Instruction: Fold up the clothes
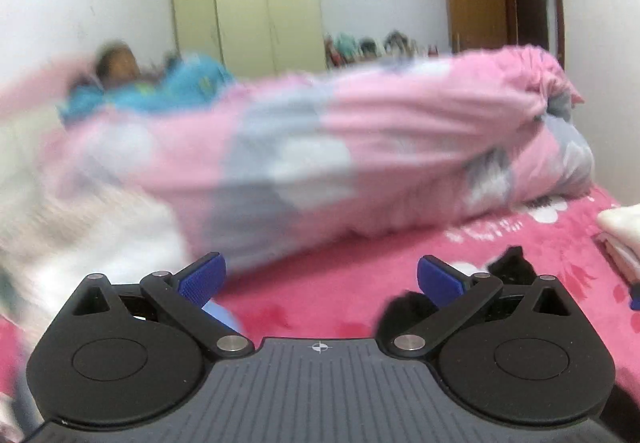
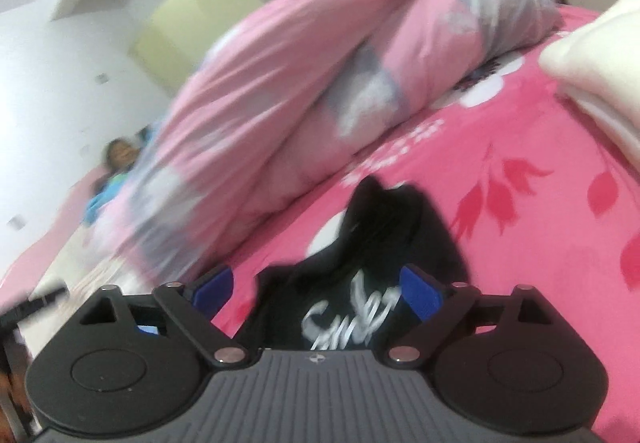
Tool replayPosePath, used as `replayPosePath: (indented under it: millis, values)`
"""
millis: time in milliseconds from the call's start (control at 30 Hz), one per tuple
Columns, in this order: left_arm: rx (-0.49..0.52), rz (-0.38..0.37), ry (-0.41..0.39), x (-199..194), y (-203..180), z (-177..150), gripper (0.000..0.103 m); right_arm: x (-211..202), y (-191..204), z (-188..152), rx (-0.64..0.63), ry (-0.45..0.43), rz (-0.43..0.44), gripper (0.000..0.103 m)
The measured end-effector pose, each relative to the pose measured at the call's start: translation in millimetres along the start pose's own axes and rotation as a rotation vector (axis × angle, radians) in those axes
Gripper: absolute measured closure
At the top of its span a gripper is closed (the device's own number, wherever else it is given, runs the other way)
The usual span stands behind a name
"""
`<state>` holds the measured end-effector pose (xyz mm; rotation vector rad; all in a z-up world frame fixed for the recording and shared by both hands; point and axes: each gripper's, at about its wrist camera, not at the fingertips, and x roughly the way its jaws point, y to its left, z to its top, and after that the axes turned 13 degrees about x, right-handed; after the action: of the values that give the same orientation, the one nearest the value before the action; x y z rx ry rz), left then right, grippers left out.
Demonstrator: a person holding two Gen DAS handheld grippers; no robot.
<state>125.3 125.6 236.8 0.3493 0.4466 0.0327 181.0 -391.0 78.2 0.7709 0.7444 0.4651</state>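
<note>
Both my left gripper and right gripper are wide open holding nothing, so the black shirt could flop undone.

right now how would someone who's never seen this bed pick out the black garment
Start at the bed with the bright pink flowered sheet and the rolled pink and grey quilt lying across it. In front of that quilt, on the sheet, lies the black garment. It is the only dark cloth there and carries white script lettering.
</note>
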Motion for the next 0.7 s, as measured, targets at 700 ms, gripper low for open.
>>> replayPosePath:
  millis: [700]
  values:
    - [-0.291,-0.32,0.289,8,-75,-241,0.005,-41,46,-233,-0.546,0.217,0.081,0.02]
